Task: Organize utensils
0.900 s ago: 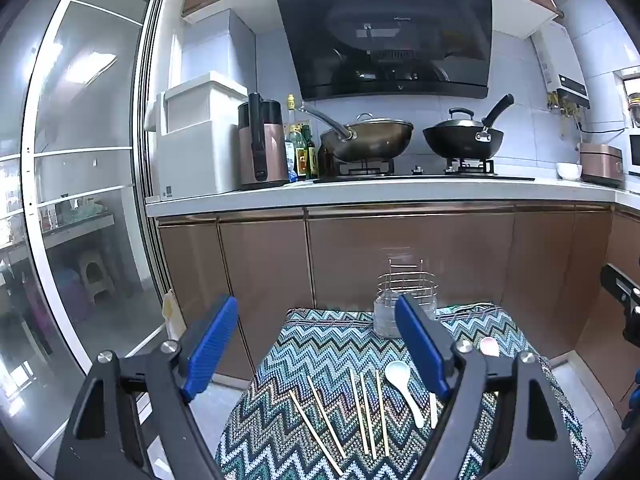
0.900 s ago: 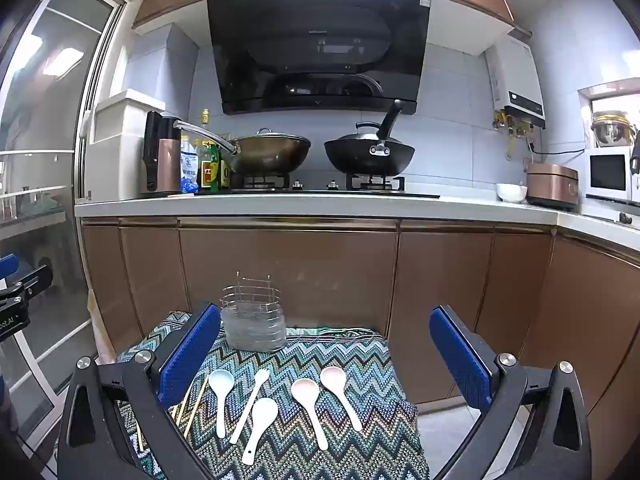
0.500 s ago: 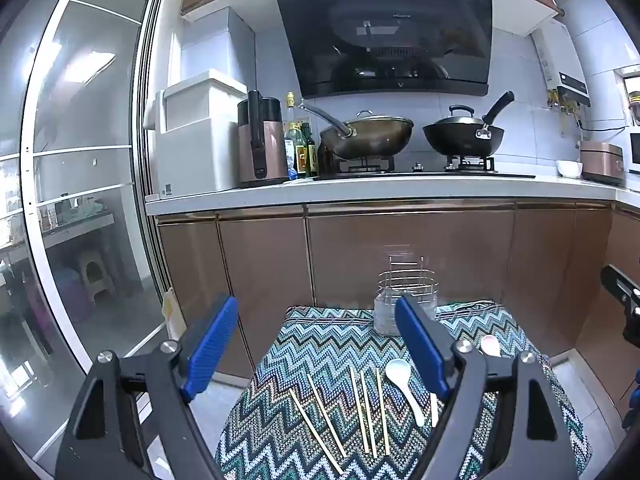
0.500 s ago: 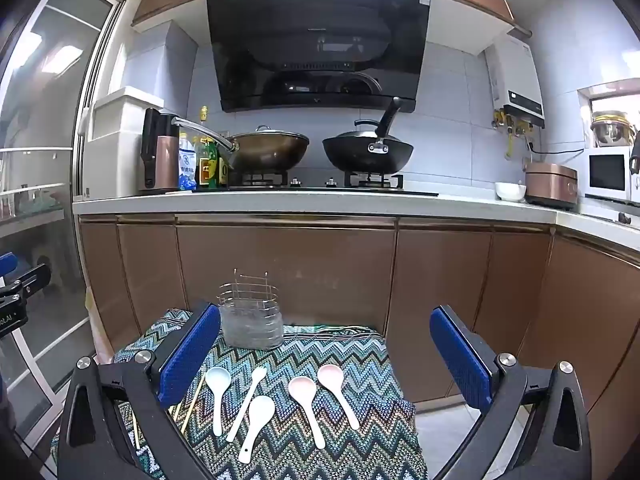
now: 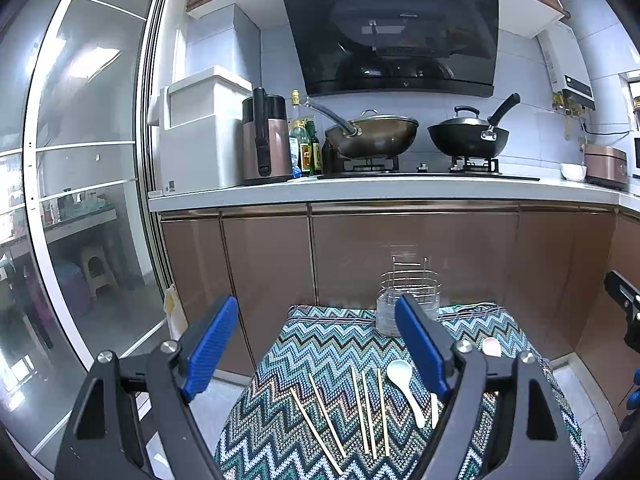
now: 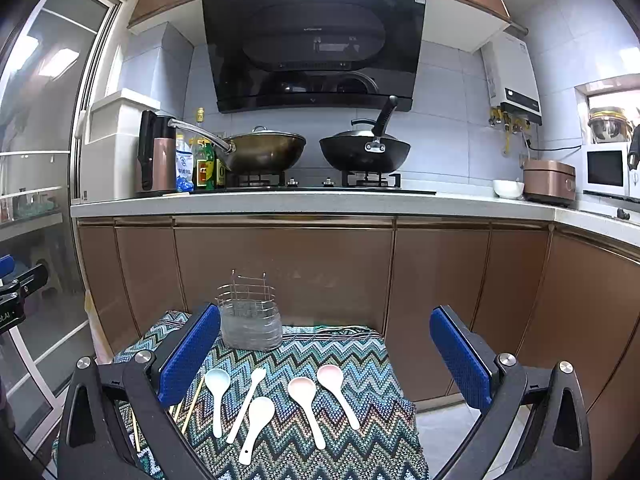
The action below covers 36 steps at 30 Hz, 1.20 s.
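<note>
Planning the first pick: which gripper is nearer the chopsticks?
Left. The left gripper hangs open right above the chopsticks; the right gripper, also open, sits over the spoons, chopsticks at its left edge.

Both wrist views above table (image 5: pixel 320 344) — counterward

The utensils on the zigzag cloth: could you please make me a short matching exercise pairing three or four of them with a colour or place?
Column one:
1. chopsticks
2. wire holder
3. pink spoons
4. small narrow spoon

Column two:
A. at the far edge of the cloth
B. farthest right of the spoons
C. left of all the spoons
D. between two broader pale spoons

Pairs: 1-C, 2-A, 3-B, 4-D
</note>
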{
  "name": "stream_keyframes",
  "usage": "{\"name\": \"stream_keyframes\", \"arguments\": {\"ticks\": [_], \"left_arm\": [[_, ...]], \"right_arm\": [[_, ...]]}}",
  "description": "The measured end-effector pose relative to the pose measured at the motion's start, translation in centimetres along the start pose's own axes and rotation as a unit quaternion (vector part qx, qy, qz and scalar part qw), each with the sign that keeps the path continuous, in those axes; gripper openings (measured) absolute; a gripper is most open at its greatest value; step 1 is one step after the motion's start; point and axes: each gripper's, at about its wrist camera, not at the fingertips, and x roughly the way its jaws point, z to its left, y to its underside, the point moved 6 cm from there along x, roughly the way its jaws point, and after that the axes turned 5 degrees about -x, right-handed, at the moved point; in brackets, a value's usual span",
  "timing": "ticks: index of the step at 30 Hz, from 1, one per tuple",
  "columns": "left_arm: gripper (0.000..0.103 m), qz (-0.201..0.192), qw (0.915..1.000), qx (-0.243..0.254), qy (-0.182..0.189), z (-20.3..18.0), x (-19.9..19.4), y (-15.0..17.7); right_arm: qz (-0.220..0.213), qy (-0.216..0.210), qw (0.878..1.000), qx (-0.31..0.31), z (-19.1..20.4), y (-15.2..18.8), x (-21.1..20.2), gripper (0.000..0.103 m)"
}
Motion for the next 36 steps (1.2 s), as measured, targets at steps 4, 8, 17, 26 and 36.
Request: {"name": "stream_keyframes", "arguments": {"ticks": [4,8,17,26,36], "left_arm": [[0.080,-0.001,1.0000,-0.002,-0.002,0.1,0.1,-0.1],[0.080,-0.001,1.0000,-0.003,-0.004,0.2,0.0,-0.1],[0.080,0.006,1.0000,-0.002,-0.006,0.2,0.3,-0.3],[0.080,0.009,0.9999,-0.006,-0.011,0.4,0.6,-0.4],[0.080,-0.001,0.9998,-0.009,-0.016,0.3,0.1,-1.2]], "right_arm": [[0.001,0.001,1.000,0.002,0.0,0.0,0.1,0.103],[0.003,-0.001,1.000,0.002,0.0,0.0,0.2,0.103],[0.004,-0.002,1.000,0.000,0.2,0.1,0.2,0.103],[0.006,-0.001,1.000,0.000,-0.1,-0.1,0.4,0.103],[0.001,0.004,1.000,0.004,-1.2,-0.4,0.1,0.103]]}}
